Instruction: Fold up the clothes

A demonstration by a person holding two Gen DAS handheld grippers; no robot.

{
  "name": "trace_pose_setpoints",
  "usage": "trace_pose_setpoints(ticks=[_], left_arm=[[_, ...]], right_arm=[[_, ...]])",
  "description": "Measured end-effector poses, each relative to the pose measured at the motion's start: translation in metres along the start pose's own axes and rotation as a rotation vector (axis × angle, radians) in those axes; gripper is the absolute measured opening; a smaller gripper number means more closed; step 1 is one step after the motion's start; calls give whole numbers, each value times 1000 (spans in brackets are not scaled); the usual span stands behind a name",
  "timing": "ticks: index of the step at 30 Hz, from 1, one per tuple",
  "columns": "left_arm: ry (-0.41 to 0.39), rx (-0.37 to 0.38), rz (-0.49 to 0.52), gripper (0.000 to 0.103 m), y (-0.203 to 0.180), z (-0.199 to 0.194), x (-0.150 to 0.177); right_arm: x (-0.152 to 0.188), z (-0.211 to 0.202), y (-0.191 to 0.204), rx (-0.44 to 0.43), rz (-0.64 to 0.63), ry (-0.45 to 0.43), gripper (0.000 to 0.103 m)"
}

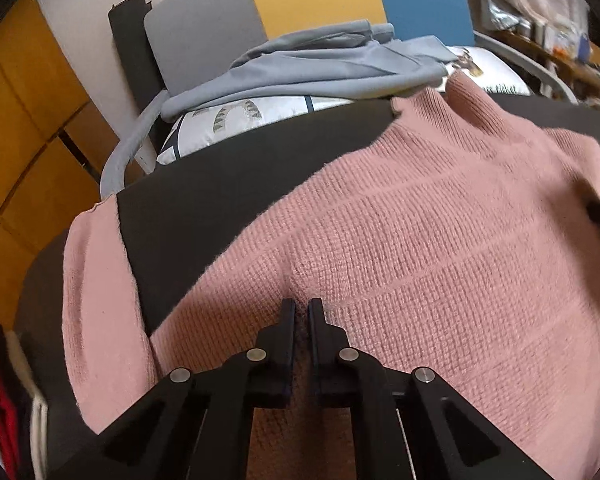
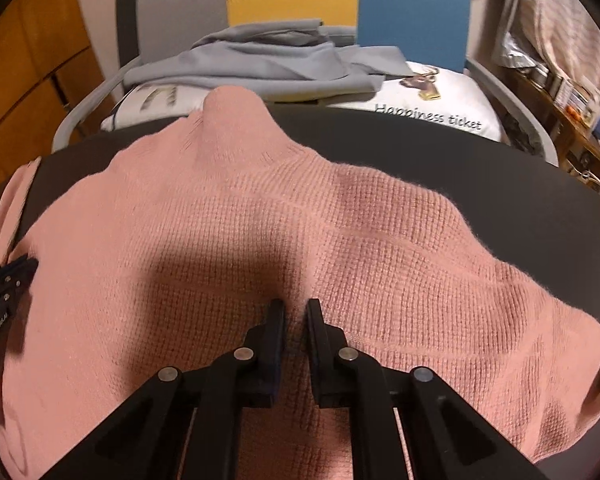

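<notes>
The left gripper (image 1: 302, 306) is sitting nearest the lens, its black jaws drawn almost together and pinching a small ridge of the pink waffle-knit sweater (image 1: 420, 240). The right gripper (image 2: 294, 308) is doing the same further along the garment, its jaws squeezing a raised tuck of knit between them. Both are pointing steeply downward at the cloth.

The sweater is lying spread over the dark round table (image 1: 228, 184), directly beneath and ahead of both grippers, with its collar at the far edge and one sleeve trailing off beyond the left gripper's left side. The knit is looking thick, soft and limp, probably light, so it is likely going to sag and drape wherever it is not supported; a pinch through both layers near the hem or side seams looks the surest hold, since a shallow pinch may be lifting only the top layer.

Beyond the table, ahead of the grippers, a grey folded garment (image 2: 260, 64) is resting on a white printed cushion (image 2: 440, 108), which is lying on the seat of a grey-framed chair (image 2: 512, 96).
</notes>
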State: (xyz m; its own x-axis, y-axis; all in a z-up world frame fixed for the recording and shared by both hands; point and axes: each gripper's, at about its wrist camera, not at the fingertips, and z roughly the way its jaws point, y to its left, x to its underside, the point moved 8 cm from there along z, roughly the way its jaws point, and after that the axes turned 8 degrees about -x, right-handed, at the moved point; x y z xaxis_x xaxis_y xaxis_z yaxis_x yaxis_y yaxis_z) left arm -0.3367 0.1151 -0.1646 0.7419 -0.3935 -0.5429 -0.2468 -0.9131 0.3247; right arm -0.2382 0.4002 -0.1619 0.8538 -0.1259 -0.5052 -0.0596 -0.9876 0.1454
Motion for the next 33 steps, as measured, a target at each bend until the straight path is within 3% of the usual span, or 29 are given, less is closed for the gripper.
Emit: trace_pose_setpoints(ticks=[3,6,10,12,13,14,17,21,23,27,30,33], left_arm=[[6,11,-38,6,-6,1,-5],[7,13,-32,9,-4,-2,-7],[-14,58,-99,14,25,-17,-10],[-33,54,-138,35,45,-23,-13],[-38,19,-160,63,60,-24,-13],[-43,-21,-186,82,77,-24,-14],[-49,-150,-276,84,131,-12,-15],[48,-263,-304,91,185,20,-18],[96,-287,-310,92,203,39,-22],[226,-225,-326,92,211,83,-29],[293,-175,-373,92,203,106,-34],[320,-220,-333,92,196,127,-47]], right_arm=[[-7,5,-4,15,1,-14,10],[-11,7,-1,37,-37,-10,25],[-10,-13,17,1,-27,-55,26],[-9,-26,32,-36,-25,-90,28],[-8,-28,43,-49,-45,-89,28],[-5,-28,54,-45,-76,-84,28],[4,-21,84,-18,-166,-69,28],[19,2,103,36,-230,-45,30],[22,6,104,52,-231,-78,34],[26,9,105,56,-216,-113,45],[29,10,110,83,-245,-114,47],[31,8,113,93,-253,-119,47]])
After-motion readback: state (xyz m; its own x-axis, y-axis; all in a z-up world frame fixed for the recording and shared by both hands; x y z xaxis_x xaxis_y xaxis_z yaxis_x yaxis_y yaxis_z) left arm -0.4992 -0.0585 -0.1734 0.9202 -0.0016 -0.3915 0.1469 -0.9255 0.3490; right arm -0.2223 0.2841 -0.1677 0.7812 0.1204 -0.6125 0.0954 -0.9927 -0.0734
